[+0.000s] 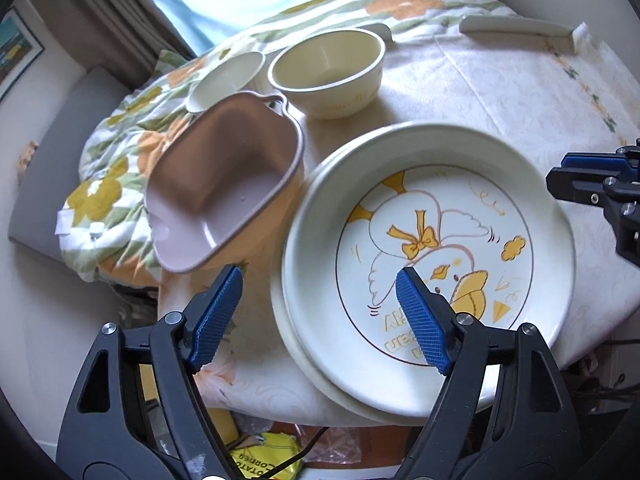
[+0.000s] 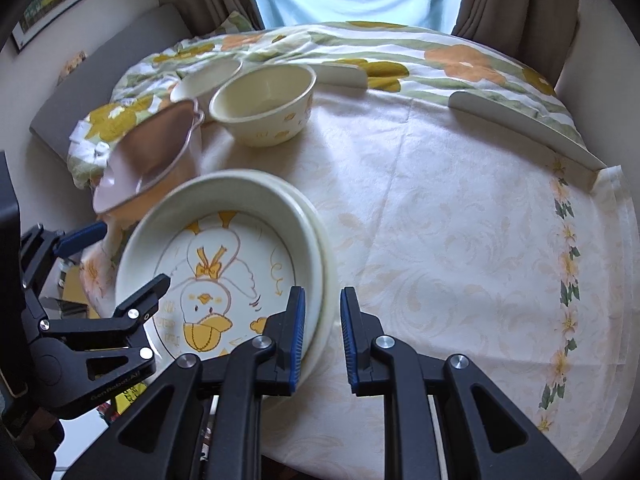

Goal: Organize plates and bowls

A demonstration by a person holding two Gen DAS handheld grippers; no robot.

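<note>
Plates look sorted from where I stand: the white round plate with the yellow duck cartoon (image 1: 432, 240) sits on top of a plain cream plate (image 1: 304, 364), the two stacked slightly off-centre at the near edge of the table (image 2: 460, 220) under its pale floral cloth. My left gripper (image 1: 320, 316) hangs over that stack with its fingers wide apart and nothing between them, one pad above the duck picture and the other out past the rim. My right gripper (image 2: 322, 340) is partly open and straddles the stack's right rim, one pad inside the top plate and one outside, though I can't tell whether either pad is touching. The bowls are the unfinished part, I reckon. The pink squarish bowl with handles (image 1: 224, 188) sits tilted just left of the plates, the cream round bowl with small yellow prints (image 1: 328, 72) stands upright behind it, and a smaller white bowl (image 1: 226, 78) sits beside that, partly hidden. All three are separate, none nested, so stacking them seems to be what is left.
</note>
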